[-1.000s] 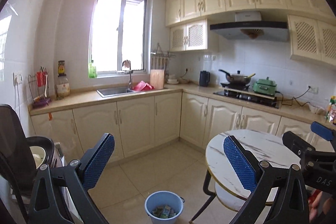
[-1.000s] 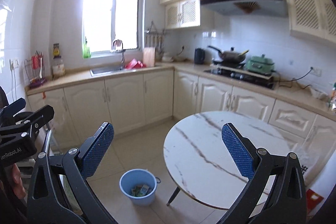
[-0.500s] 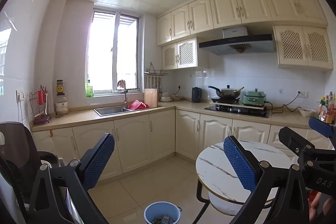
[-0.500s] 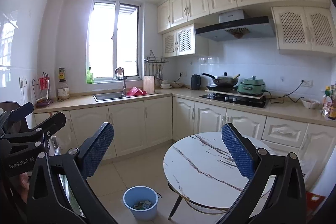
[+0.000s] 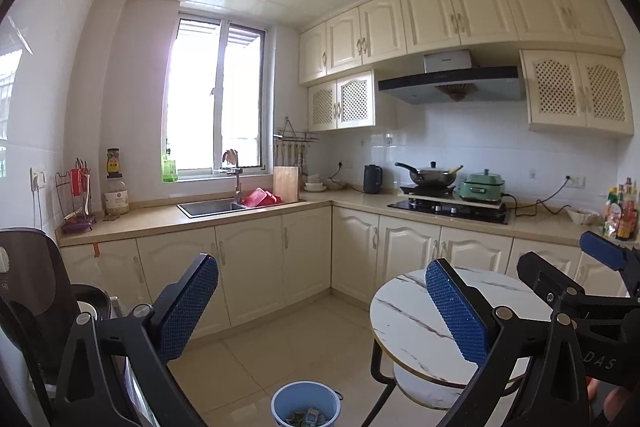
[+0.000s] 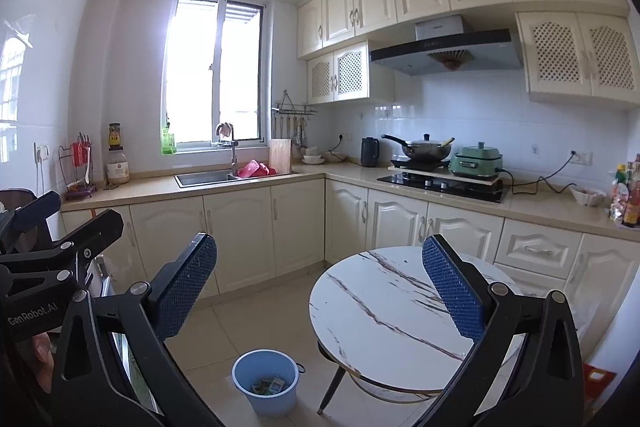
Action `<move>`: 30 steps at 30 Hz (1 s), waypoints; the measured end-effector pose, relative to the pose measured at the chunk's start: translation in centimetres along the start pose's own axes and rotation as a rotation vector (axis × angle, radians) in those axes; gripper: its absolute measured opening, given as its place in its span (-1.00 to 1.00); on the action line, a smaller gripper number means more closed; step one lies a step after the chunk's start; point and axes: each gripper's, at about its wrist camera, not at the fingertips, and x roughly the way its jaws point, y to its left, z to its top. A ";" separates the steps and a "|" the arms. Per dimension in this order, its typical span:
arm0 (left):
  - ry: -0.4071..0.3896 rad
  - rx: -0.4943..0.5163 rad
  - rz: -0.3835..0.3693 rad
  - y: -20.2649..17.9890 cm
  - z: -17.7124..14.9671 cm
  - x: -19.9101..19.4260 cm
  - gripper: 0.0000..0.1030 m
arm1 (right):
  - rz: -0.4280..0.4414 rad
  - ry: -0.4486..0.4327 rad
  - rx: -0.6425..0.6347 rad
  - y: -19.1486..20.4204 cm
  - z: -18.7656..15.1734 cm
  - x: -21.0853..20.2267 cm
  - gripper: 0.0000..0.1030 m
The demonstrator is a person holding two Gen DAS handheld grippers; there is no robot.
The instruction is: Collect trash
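A light blue bucket [image 6: 265,381] stands on the tiled floor left of the round table; several small wrappers [image 6: 269,385] lie in its bottom. It also shows at the bottom edge of the left wrist view [image 5: 306,405]. My left gripper [image 5: 320,311] is open and empty, held high above the floor. My right gripper [image 6: 318,291] is open and empty, raised above the table's near edge. The round white marble table [image 6: 384,311] has a bare top; it also shows in the left wrist view [image 5: 404,315].
Cream base cabinets [image 6: 240,227] and a counter run along the back and right walls, with a sink [image 6: 204,178], a stove with a wok [image 6: 424,147] and a green pot [image 6: 476,157]. A dark chair [image 5: 24,291] stands at the left. Sauce bottles [image 6: 628,195] stand at far right.
Both grippers have tilted upward and risen, so the ceiling shows more and the bucket and table sit lower in view. Both stay open and empty.
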 end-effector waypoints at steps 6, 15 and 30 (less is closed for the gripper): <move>0.000 0.000 0.005 -0.3 1.4 0.7 0.99 | 0.000 0.001 -0.001 0.2 -0.1 0.0 1.00; -0.013 0.013 0.000 -0.3 2.6 1.0 0.99 | -0.005 -0.016 -0.002 0.2 -0.1 -0.5 1.00; -0.016 0.025 -0.005 0.4 3.4 1.9 0.99 | -0.006 -0.015 -0.004 0.1 -0.5 -0.8 1.00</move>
